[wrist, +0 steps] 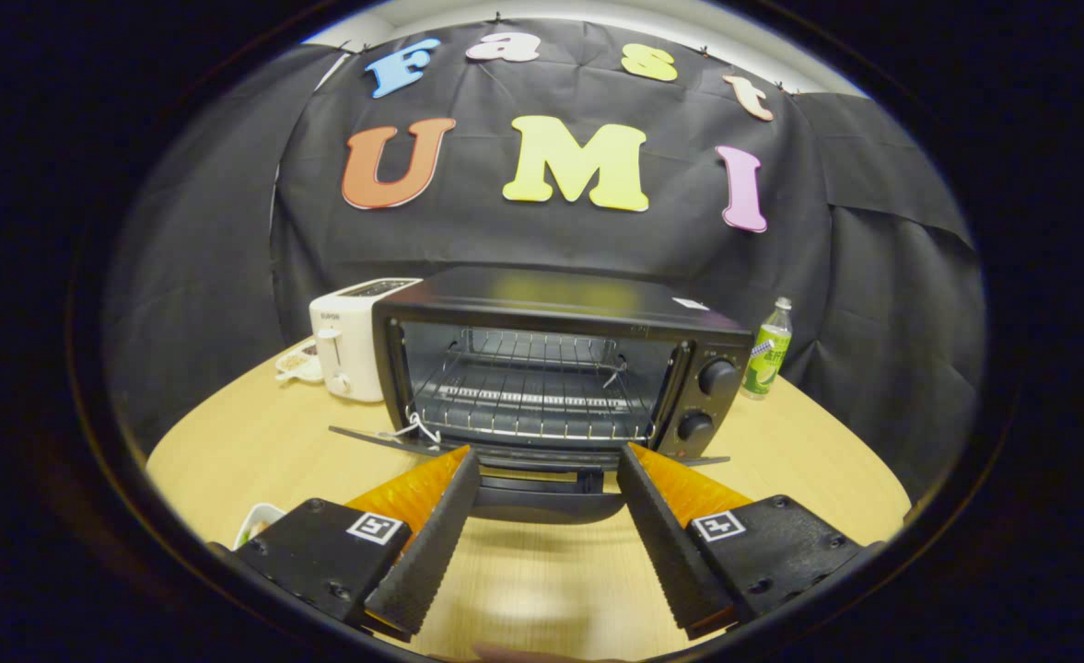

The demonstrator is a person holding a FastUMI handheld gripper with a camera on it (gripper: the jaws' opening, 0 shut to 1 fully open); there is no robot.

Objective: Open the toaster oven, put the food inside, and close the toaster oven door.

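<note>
**Toaster oven stands open, tongs spread and empty**

Pale wooden counter point(256, 442) carries everything, with the toaster oven point(560, 368) as its centrepiece. Nearest to the camera, the tongs point(549, 459) are spread wide with nothing between their fingers; only bare counter shows in the gap. Their fingertips reach just short of the toaster oven's door point(523, 456), which is dropped flat toward the camera, its handle pointing at the tongs. Down beside the left finger, well in front of the toaster oven, the edge of a small white dish point(256, 523) peeks out; its contents are too hidden to tell.

Inside the toaster oven a wire rack point(532, 387) sits bare in the open cavity. Two round knobs point(707, 401) are stacked on the panel on the oven's right side. Touching or just beside the toaster oven's left wall stands a white pop-up toaster point(348, 345), and left of that lies a small white plate point(297, 364) with something on it, too small to make out. Behind the toaster oven's right corner stands a green-labelled bottle point(768, 350). Black cloth point(228, 239) hangs behind it all.
</note>
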